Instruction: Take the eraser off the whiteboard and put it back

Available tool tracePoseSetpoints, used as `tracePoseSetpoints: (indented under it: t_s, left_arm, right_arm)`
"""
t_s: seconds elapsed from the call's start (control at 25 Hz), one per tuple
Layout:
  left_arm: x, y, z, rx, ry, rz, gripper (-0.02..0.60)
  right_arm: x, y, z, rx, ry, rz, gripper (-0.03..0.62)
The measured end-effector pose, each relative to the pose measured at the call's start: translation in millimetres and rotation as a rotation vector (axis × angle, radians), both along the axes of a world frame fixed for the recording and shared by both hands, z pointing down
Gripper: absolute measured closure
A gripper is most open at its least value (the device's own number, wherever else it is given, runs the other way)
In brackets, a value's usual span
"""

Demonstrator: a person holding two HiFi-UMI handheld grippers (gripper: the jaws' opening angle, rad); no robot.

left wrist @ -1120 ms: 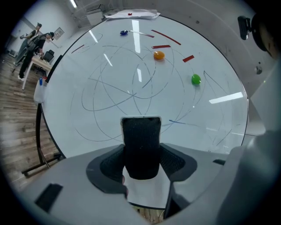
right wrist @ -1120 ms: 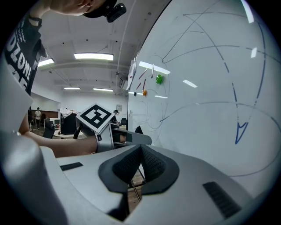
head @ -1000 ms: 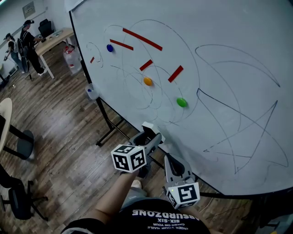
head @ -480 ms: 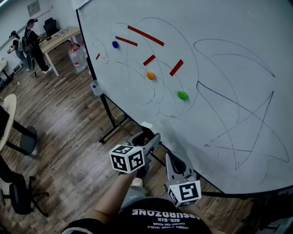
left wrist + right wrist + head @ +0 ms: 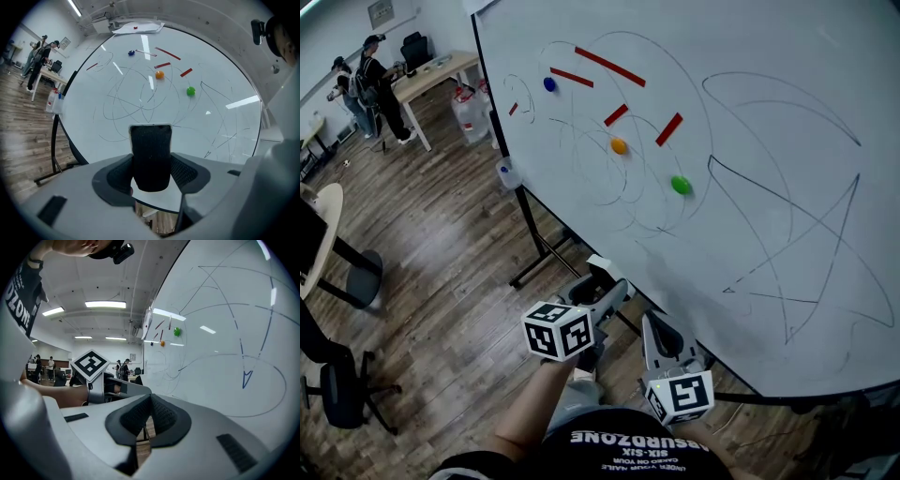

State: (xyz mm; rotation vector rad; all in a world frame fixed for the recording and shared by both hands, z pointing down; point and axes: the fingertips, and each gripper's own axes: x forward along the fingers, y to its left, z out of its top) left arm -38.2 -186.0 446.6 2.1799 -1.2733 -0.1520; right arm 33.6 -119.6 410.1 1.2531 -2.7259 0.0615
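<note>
The eraser (image 5: 150,157), black felt with a white back, stands upright between the jaws of my left gripper (image 5: 151,165), which is shut on it. In the head view the eraser (image 5: 602,266) and left gripper (image 5: 605,284) are close to the lower left edge of the whiteboard (image 5: 769,122); whether the eraser touches it I cannot tell. My right gripper (image 5: 660,330) hangs just right of the left one, below the board's bottom edge. Its jaws (image 5: 148,414) are shut with nothing in them. Pen scribbles cover the whiteboard (image 5: 140,93).
Red magnet strips (image 5: 610,67) and orange (image 5: 619,146), green (image 5: 680,185) and blue (image 5: 549,83) magnets stick to the board. The board's black stand (image 5: 534,246) reaches onto the wood floor. People (image 5: 373,75), a table and water jugs (image 5: 472,111) are far left; chairs (image 5: 342,389) at left.
The head view has shifted, so the board's magnets sit higher and further right. Both grippers stay by the board's lower edge, the left one still shut on the eraser.
</note>
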Motion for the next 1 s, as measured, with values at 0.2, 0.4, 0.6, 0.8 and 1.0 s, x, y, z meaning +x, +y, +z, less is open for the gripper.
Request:
tracePoseSetpoints:
  t_s: [0.2,0.4,0.6,0.8,1.0]
  left_arm:
    - [-4,16,2,-0.003,-0.003,-0.014,0.339]
    - [-9,32,5,-0.001,-0.027,-0.025,0.339]
    - [-15,45,8,0.0,-0.052,-0.037,0.339]
    - [-17,58,7,0.018,-0.078,-0.037,0.339]
    - [-17,70,10,0.023,-0.102,-0.03,0.339]
  right_arm:
    - [0,9,4,-0.024,-0.017,0.004,0.595]
    - [-2,17,7,-0.022,-0.01,-0.015,0.595]
    - [-5,24,10,-0.031,-0.015,-0.031,0.595]
    - [-8,27,11,-0.038,-0.027,-0.039,0.595]
    - [-10,28,12,-0.032,-0.018,-0.058,0.595]
